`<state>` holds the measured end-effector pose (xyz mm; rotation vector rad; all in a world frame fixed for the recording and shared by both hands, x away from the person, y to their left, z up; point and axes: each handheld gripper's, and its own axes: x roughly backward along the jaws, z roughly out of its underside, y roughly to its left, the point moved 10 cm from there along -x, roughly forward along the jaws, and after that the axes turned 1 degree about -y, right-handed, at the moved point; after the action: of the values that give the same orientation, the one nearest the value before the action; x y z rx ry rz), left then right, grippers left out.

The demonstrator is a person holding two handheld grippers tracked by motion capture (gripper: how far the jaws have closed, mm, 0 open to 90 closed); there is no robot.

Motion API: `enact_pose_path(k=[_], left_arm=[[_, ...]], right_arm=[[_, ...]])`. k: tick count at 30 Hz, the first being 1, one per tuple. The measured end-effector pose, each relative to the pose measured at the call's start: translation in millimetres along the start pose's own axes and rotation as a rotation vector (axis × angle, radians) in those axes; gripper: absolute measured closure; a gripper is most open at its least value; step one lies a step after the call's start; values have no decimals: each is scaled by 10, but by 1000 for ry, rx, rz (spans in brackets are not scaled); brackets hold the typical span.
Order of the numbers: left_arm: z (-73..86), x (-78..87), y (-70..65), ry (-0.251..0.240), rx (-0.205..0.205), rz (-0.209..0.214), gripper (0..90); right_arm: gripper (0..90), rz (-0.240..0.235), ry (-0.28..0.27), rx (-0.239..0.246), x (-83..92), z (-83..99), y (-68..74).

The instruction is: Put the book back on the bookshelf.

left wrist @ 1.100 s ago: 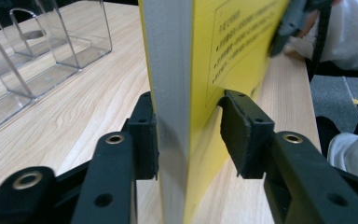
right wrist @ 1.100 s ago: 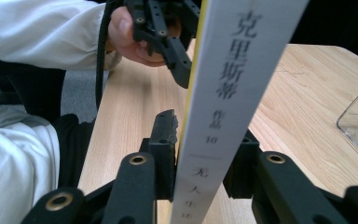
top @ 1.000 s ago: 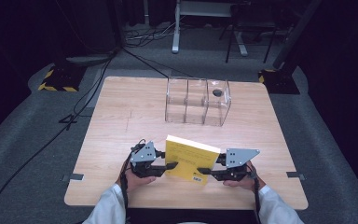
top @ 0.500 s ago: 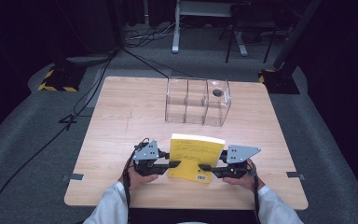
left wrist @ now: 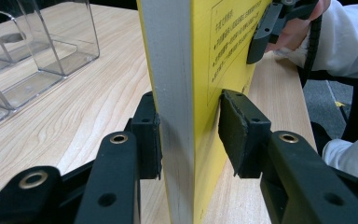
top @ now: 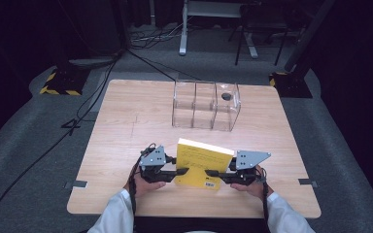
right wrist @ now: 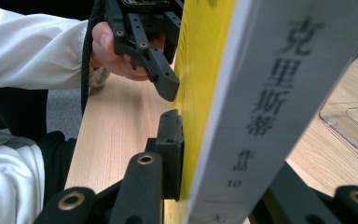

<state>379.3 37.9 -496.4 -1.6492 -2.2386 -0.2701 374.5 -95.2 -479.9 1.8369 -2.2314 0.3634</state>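
A yellow book [top: 204,162] stands on edge near the table's front, between both grippers. My left gripper [top: 177,172] straddles its page edge [left wrist: 175,93]. One pad [left wrist: 151,135] rests on the back cover. The other pad [left wrist: 233,135] sits just off the front cover, the jaws having just been opening. My right gripper [top: 213,173] is at the spine [right wrist: 270,93], and its jaws have just been closing on the book. Its near pad [right wrist: 170,154] presses the yellow cover, and the far jaw is hidden behind the spine.
A clear three-compartment organizer [top: 205,104] stands at mid-table beyond the book, with a small dark object [top: 226,96] in its right compartment. Bare wooden tabletop [top: 126,121] lies to the left and right. Cables run over the floor past the far edge.
The book has tipped from a backward lean to standing more upright between the grippers. Both hands have stayed where they were.
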Motion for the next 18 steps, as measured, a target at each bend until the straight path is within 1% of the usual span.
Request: enact_pose_path(k=[3,7,9,11,12,14,15,16,17,18], left_arm=[[4,-9,25,7,1,-24,571],[50,-4,72,40,12,-68,467],[84,18,91,54,21,-74,421],[129,40,115,89,14,-92,391],[149,52,120,100,19,-102,375],[188,89,154,122,21,-135,348],[212,122,186,131,29,-161,336],[227,143,203,137,35,-173,318],[246,169,231,143,43,-196,305],[273,198,258,154,50,-222,274]], right_arm=[[759,5,-4,-12,0,0,-11],[761,12,-6,-15,5,-5,-17],[761,33,-3,-11,25,-5,-40],[762,52,-7,-19,50,-5,-77],[762,63,-6,-24,65,-2,-98],[762,89,-9,-30,98,1,-146],[763,99,-9,-32,116,2,-169],[763,120,-9,-34,145,2,-206],[763,132,-8,-33,159,2,-225],[763,148,-7,-35,181,1,-251]])
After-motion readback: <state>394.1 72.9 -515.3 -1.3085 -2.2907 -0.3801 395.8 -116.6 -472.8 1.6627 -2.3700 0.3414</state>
